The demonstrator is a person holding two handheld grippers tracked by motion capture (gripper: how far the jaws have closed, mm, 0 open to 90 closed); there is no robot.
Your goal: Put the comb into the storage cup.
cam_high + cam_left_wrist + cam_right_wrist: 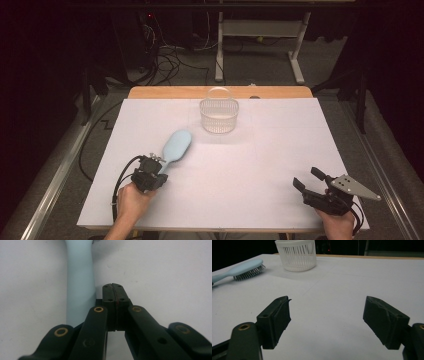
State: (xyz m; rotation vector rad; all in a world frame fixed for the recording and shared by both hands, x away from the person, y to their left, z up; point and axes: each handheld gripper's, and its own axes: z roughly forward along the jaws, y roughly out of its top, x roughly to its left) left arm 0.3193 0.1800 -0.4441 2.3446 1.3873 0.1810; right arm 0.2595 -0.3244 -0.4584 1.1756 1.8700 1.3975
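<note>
A: What covers the table (pixel 280 165)?

B: A white sheet, with the wooden edge showing at the far side. A white slatted basket (pixel 219 116) stands near that far edge, around the middle.

A: And the brush?

B: The pale blue hairbrush (pixel 176 146) lies bristles down in front of the basket and to its left, handle pointing at the left gripper (pixel 150 172).

A: Is it gripped?

B: No. In the left gripper view the jaws are pressed together, empty, and the handle (pixel 80 287) runs just beside them.

A: The right gripper (pixel 312 182)?

B: Jaws spread wide, nothing between, well apart from the brush.
</note>
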